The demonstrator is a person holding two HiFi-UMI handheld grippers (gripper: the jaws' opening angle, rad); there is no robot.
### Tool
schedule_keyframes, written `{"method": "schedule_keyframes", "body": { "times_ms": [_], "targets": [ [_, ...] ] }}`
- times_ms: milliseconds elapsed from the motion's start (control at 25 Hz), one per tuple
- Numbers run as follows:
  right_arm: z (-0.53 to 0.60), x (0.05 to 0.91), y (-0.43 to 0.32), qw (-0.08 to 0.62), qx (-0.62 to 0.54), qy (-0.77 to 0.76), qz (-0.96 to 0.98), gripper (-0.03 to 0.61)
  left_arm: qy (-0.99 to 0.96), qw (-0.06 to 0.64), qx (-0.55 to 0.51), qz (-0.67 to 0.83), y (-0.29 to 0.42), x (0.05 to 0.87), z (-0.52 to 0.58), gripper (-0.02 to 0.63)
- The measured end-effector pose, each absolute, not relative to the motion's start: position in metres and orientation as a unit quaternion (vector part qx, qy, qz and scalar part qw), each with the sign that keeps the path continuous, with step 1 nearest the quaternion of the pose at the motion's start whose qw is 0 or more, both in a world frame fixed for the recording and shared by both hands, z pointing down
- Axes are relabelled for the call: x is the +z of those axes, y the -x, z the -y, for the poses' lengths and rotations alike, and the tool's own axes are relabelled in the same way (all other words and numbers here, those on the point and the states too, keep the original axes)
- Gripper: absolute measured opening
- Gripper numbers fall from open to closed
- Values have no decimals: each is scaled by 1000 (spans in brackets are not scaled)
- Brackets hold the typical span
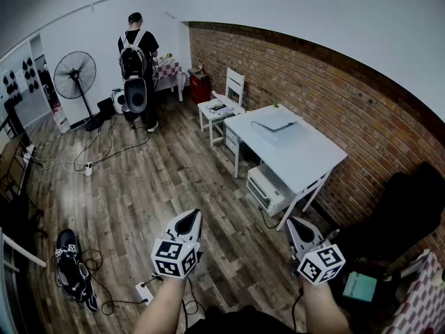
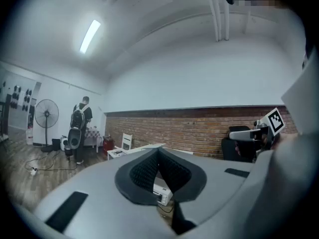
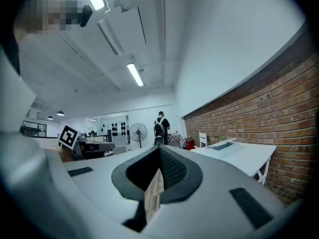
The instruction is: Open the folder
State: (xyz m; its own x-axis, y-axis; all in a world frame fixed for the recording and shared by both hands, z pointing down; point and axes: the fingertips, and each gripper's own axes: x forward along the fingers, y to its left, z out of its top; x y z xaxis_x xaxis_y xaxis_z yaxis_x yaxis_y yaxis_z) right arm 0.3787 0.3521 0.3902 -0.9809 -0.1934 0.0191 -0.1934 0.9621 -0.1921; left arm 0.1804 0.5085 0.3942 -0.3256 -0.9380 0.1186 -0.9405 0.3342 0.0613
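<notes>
1. The left hand-held gripper (image 1: 188, 221) and right hand-held gripper (image 1: 296, 225) have their jaws together, empty and level, probably just for walking up.
2. The flat pale-grey folder (image 1: 275, 123) lies closed on the white rectangular worktop (image 1: 309, 164), well ahead of both.

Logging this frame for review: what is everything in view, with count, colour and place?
folder: one, pale grey, lying flat on the table's far end
table: one, white, against the brick wall
box-shaped unit: one, white, on the floor under the table
chair: one, white, beyond the table by the wall
fan: one, black, standing at far left
person: one, dark clothes and backpack, back turned, far end of the room
power strip: one, white, on the wooden floor near the left gripper
left gripper: one, grey, jaws together, empty
right gripper: one, grey, jaws together, empty
</notes>
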Motion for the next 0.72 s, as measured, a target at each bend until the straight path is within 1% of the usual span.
{"method": "schedule_keyframes", "body": {
  "times_ms": [440, 600, 720],
  "targets": [
    [-326, 395, -396, 0, 92, -98, 991, 11, -576, 73, 20, 814, -200, 407, -482, 18],
    [-315, 397, -411, 7, 68, -122, 990, 11, -571, 80, 23, 817, -208, 410, -475, 18],
    [-309, 395, -424, -1, 93, -116, 989, 12, -573, 77, 31, 816, -219, 407, -466, 18]
  ]
}}
